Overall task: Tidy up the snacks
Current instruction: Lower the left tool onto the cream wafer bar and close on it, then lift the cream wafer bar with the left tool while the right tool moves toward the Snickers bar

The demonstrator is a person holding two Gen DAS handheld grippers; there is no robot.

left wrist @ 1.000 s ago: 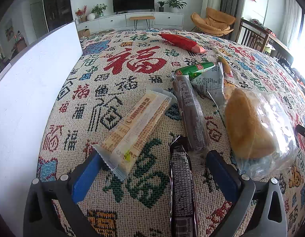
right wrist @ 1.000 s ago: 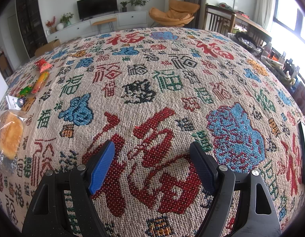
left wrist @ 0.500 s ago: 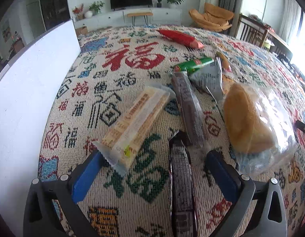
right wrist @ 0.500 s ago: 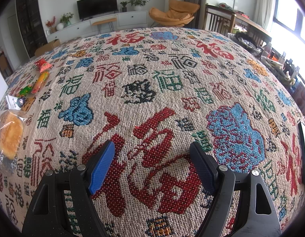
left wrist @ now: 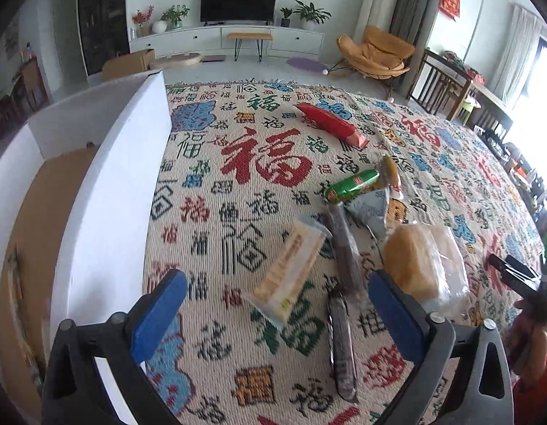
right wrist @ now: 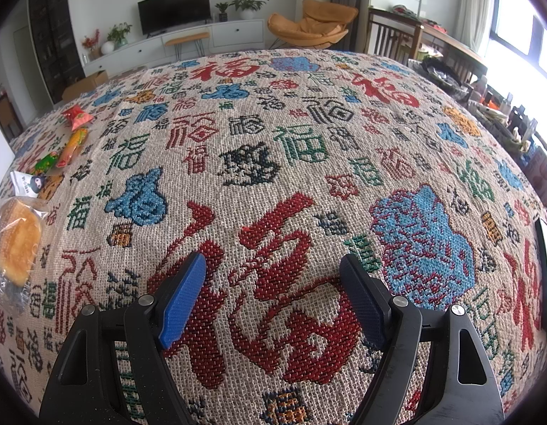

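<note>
1. Left gripper [left wrist: 277, 304]: jaws spread wide, nothing held, blue pads [left wrist: 156, 315] hovering above the patterned woven cloth [left wrist: 238, 184].
2. Right gripper [right wrist: 273, 297]: jaws wide apart, holding nothing, over a big red character on the cloth, well away from the snacks.
3. White box [left wrist: 107, 191] at left of the left wrist view, brown cardboard floor inside; its wall sits just beside the left pad.
4. Cream wafer pack [left wrist: 291, 269] lies diagonally on the cloth between the left fingers, ahead of them.
5. Dark wrapped bar [left wrist: 340, 343] lies lengthwise near the right-hand pad; a second brown bar [left wrist: 344, 248] sits just beyond it, ends touching or nearly so, cannot tell.
6. Bagged bun [left wrist: 422, 265] in clear plastic just right of the brown bar; also seen at far left edge of the right wrist view.
7. Green sausage stick [left wrist: 351, 186], grey-white packet [left wrist: 370, 210] and orange stick [left wrist: 392, 173] cluster behind the bun.
8. Red long pack [left wrist: 330, 125] lies farther back, apart from the cluster.
</note>
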